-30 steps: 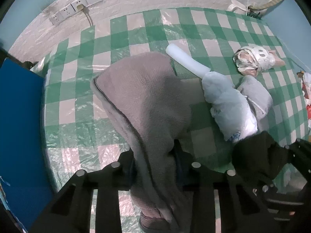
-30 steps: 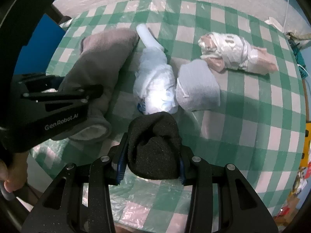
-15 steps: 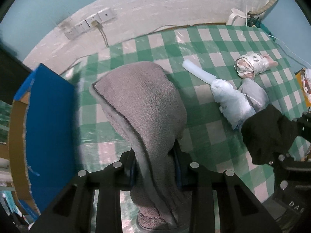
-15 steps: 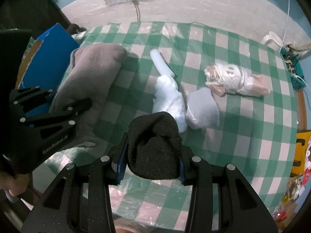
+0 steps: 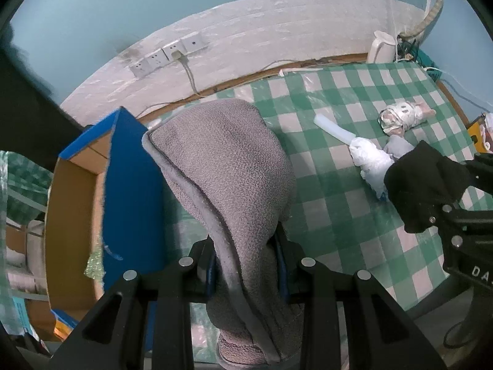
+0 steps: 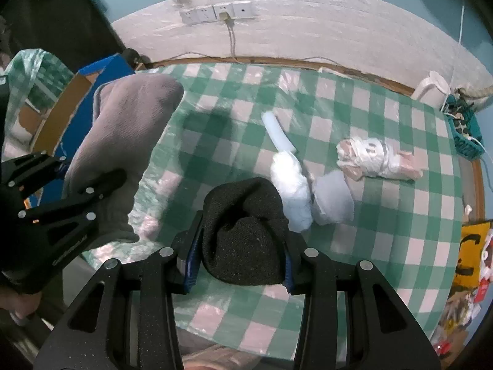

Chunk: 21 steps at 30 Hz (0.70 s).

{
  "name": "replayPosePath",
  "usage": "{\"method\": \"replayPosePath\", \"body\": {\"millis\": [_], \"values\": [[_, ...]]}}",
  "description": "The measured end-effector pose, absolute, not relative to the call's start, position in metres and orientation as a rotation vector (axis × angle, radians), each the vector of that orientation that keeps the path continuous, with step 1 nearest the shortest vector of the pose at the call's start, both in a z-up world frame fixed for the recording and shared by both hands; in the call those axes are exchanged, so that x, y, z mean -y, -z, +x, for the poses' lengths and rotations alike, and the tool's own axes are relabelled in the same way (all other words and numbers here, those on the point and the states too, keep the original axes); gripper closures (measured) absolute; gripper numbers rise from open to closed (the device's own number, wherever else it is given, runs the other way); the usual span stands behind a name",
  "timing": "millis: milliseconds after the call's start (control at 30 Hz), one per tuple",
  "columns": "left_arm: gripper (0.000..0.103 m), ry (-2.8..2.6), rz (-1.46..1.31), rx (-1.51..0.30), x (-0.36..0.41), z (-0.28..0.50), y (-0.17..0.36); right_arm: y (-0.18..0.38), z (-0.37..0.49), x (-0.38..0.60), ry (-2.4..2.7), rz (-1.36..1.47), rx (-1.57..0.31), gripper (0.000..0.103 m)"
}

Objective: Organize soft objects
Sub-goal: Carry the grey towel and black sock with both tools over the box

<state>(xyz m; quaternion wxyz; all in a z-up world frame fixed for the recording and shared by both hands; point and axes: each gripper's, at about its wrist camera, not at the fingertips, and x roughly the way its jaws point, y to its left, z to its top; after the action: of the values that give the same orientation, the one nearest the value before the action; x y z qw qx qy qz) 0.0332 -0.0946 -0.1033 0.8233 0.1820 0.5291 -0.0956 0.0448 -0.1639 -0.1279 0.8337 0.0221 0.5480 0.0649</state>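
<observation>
My left gripper [image 5: 246, 265] is shut on a grey fleece cloth [image 5: 228, 178], lifted above the table's left edge; it also shows in the right wrist view [image 6: 123, 141]. My right gripper [image 6: 240, 262] is shut on a black knit cloth [image 6: 243, 231], held above the front of the table; it also shows in the left wrist view [image 5: 425, 182]. On the green checked tablecloth [image 6: 385, 215] lie a white bundle with a pale tube [image 6: 289, 178], a light grey folded cloth [image 6: 334, 199] and a pink-white wrapped bundle [image 6: 372, 160].
An open blue cardboard box [image 5: 92, 203] stands left of the table, below the grey cloth. A white kettle [image 6: 431, 89] and a teal basket [image 6: 465, 132] stand at the far right. Wall sockets [image 6: 218, 12] with a cord are behind the table.
Both grippers have risen and drawn back with their cloths. The grey cloth has come off the table and swung left toward the blue box, which now shows its open top.
</observation>
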Motion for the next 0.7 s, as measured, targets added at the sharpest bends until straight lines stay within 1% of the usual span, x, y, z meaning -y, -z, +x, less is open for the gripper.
{"method": "replayPosePath", "body": {"millis": [700], "values": [[0.072, 0.156, 0.323, -1.032, 0.041, 0.020, 0.059, 0.093, 0.060, 0.114, -0.197, -0.014, -1.094, 0.062]]}}
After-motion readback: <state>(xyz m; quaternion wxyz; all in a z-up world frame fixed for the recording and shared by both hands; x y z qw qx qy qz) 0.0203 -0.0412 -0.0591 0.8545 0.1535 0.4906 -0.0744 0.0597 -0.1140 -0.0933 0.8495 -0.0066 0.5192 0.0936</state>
